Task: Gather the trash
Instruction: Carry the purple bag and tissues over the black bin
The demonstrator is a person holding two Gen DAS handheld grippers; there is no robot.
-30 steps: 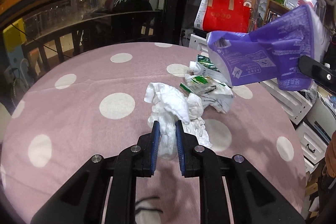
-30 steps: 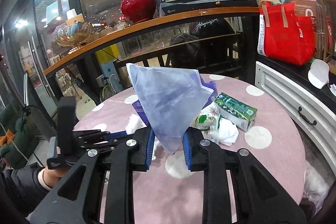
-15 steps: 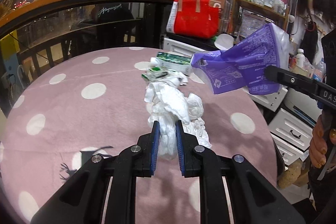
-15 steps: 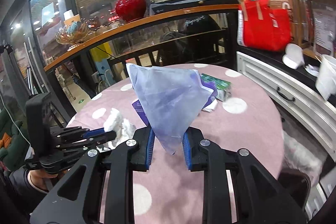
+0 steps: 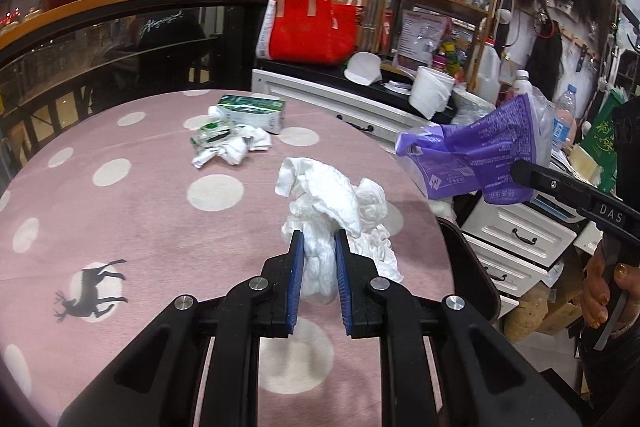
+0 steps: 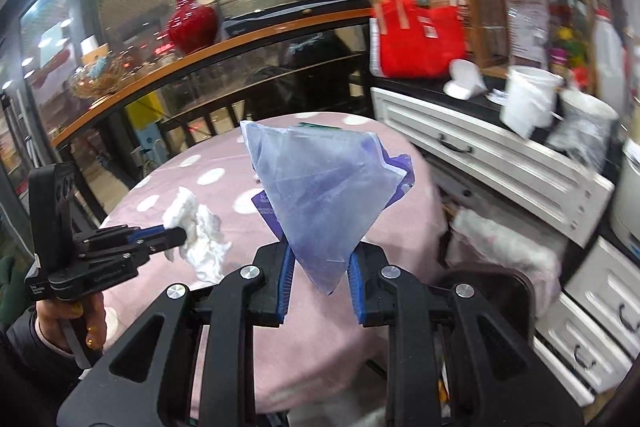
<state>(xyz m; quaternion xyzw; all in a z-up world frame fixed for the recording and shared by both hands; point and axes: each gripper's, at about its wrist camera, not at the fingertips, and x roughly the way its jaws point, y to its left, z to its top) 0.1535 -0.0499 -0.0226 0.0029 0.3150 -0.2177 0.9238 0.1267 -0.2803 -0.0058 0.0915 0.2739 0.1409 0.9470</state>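
My left gripper (image 5: pixel 319 247) is shut on a crumpled white tissue wad (image 5: pixel 332 199) and holds it above the pink polka-dot table (image 5: pixel 120 227); the wad also shows in the right wrist view (image 6: pixel 198 227). My right gripper (image 6: pixel 320 267) is shut on a purple plastic bag (image 6: pixel 320 187) and holds it up beyond the table's right edge; the bag also shows in the left wrist view (image 5: pixel 480 159). A green carton (image 5: pixel 252 111) and a pile of crumpled tissues and wrappers (image 5: pixel 228 147) lie at the far side of the table.
A white drawer cabinet (image 5: pixel 516 247) stands to the right of the table, with a red tote bag (image 5: pixel 312 23) and white cups (image 5: pixel 432 91) on its top. A dark chair back (image 6: pixel 488 291) sits beside the table. A railing with a red vase (image 6: pixel 188 23) runs behind.
Both grippers have pulled back and to the right of the table, each still holding its load. The carton and tissue pile now lie farther off to the left.
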